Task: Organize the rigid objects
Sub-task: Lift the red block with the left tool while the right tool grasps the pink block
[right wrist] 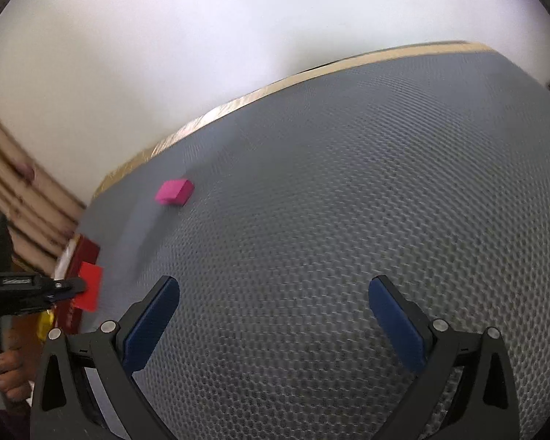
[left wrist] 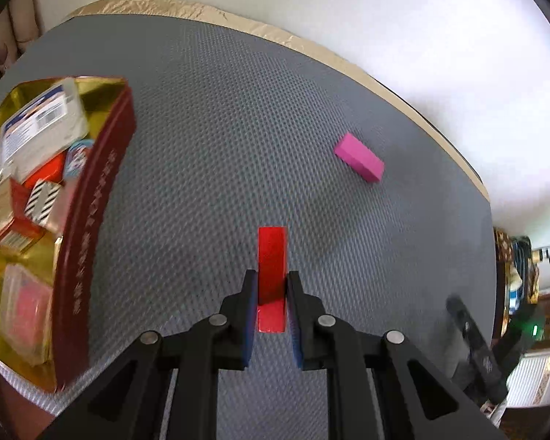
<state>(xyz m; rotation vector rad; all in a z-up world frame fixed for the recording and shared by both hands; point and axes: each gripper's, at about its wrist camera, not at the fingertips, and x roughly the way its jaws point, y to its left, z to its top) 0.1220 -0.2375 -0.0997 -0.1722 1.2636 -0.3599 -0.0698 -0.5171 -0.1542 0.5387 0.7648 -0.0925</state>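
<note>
My left claw (left wrist: 271, 293) is clenched on a red block (left wrist: 272, 256), lower centre. My right claw (right wrist: 274, 308) is spread wide. A pink block (left wrist: 359, 162) lies upper right on the grey surface (left wrist: 220, 146); a full tin (left wrist: 91, 220) sits left.

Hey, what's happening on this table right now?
A person is tidying small items with two handheld claws. The left claw is shut on a red block, held above the grey mat beside a red and gold tin already filled with small boxes. A pink block lies loose on the mat, farther toward the back edge. The right claw is open and empty, hanging over a bare stretch of mat.
</note>
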